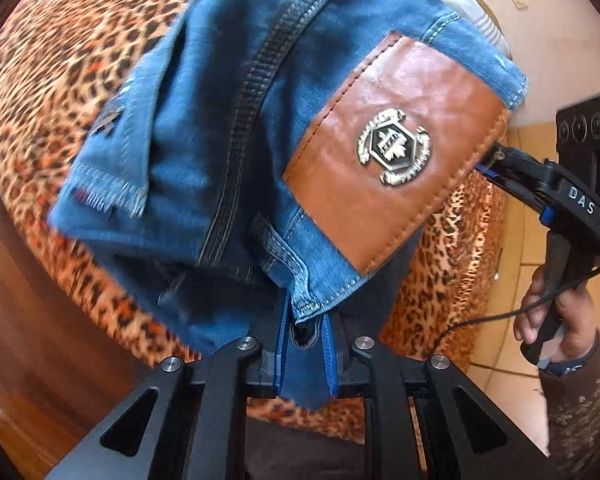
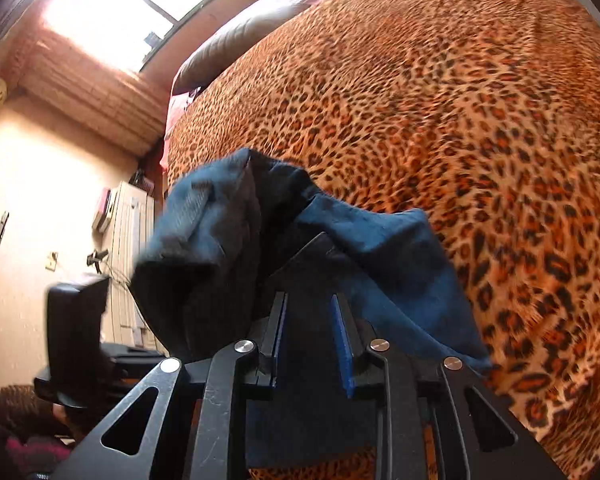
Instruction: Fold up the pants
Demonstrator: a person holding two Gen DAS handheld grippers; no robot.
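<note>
object: blue denim pants with a tan leather patch (image 1: 236, 128), held bunched above the leopard-print bedspread (image 1: 52, 60), centre frame | left gripper (image 1: 306, 354): jaws clamped on denim | right gripper (image 2: 310, 336): jaws around denim, grip uncertain | handling: soft, fairly heavy, droops; waistband and seams judged best holds

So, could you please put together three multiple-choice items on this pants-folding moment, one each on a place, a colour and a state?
1. Where does the metal emblem sit?
A. on the brown leather patch
B. on the bedspread
C. on a gripper

2. What colour are the jeans?
A. white
B. blue
C. red

3. What is the left gripper doing?
A. hanging empty
B. clamping the bedspread
C. clamping the jeans

Answers:
1 A: the metal emblem is fixed on the brown leather patch.
2 B: the jeans are blue denim above the leopard-print bedspread.
3 C: denim is pinched between the pads of the left gripper.
</note>
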